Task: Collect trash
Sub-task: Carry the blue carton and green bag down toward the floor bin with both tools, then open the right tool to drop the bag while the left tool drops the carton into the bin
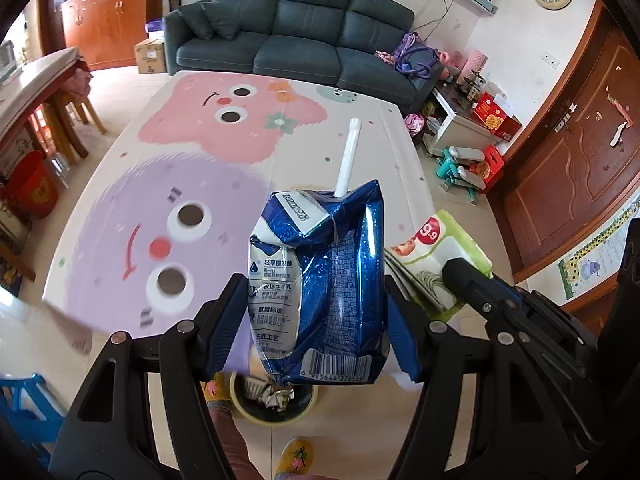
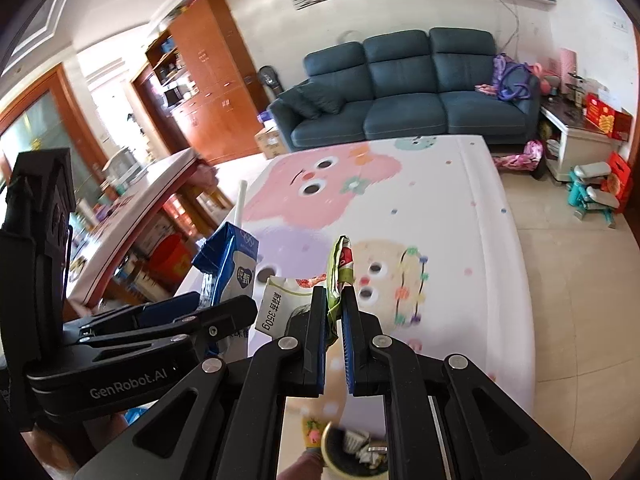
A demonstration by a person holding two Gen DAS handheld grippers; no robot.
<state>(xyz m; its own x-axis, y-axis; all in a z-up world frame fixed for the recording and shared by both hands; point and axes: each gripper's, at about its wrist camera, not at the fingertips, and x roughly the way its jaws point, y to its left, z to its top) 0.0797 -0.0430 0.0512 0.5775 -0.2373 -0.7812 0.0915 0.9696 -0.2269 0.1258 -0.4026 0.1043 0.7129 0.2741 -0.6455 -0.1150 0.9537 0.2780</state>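
Observation:
A crumpled blue and white milk carton (image 1: 320, 280) with a white straw (image 1: 348, 156) is held upright, my left gripper (image 1: 314, 300) shut on its sides. It hangs above a round trash bin (image 1: 276, 404) that holds crumpled wrappers. To its right, my right gripper (image 1: 456, 276) holds a green and white snack bag (image 1: 432, 244). In the right wrist view the right gripper (image 2: 334, 296) is shut on the bag (image 2: 340, 268), seen edge-on. The left gripper (image 2: 224, 304) with the carton (image 2: 236, 268) is close on its left. The bin (image 2: 352, 452) lies below.
A table with a cartoon cloth (image 1: 200, 140) (image 2: 460, 220) stretches ahead. A blue sofa (image 1: 296, 36) stands behind it. A person's slippered feet (image 1: 296, 456) are beside the bin. A blue stool (image 1: 24, 404) stands at the lower left, and a wooden door (image 1: 568, 160) is on the right.

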